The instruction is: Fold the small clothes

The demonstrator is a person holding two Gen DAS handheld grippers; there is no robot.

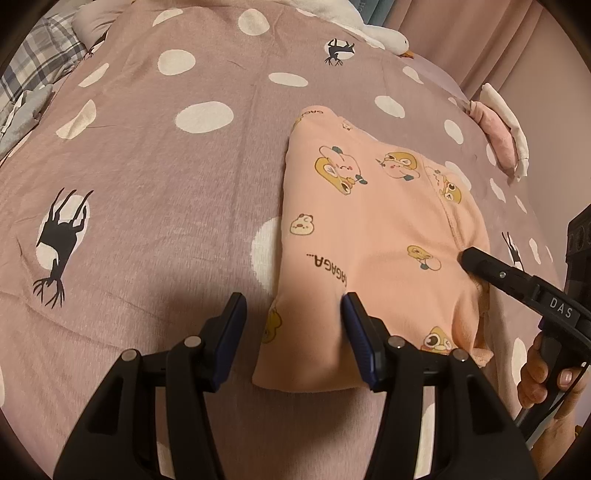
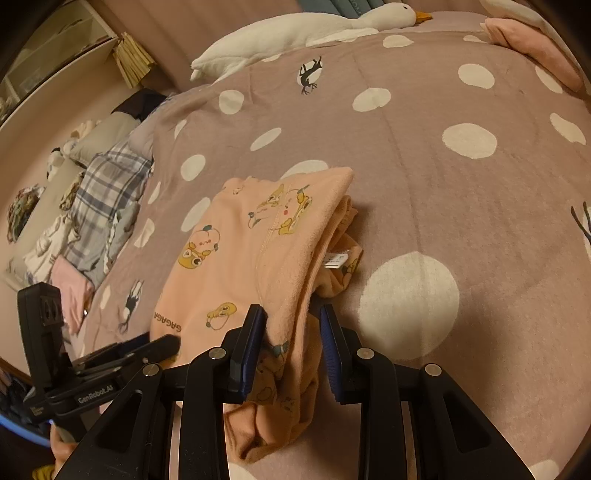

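Bed [image 1: 166, 155] under a mauve spotted cover, bearing a peach printed garment [image 1: 373, 236] already folded into a compact multi-layer rectangle; judged late in the task, with only edge-tidying or one last fold left. Beyond the garment lie a plush goose [image 2: 295, 33] and a pink folded item [image 1: 498, 133]; no container is in view. Left gripper [image 1: 295, 317], jaws spread, straddles the garment's near corner; right gripper [image 2: 293, 328], jaws parted, brackets its loose side edge without visibly pinching it.
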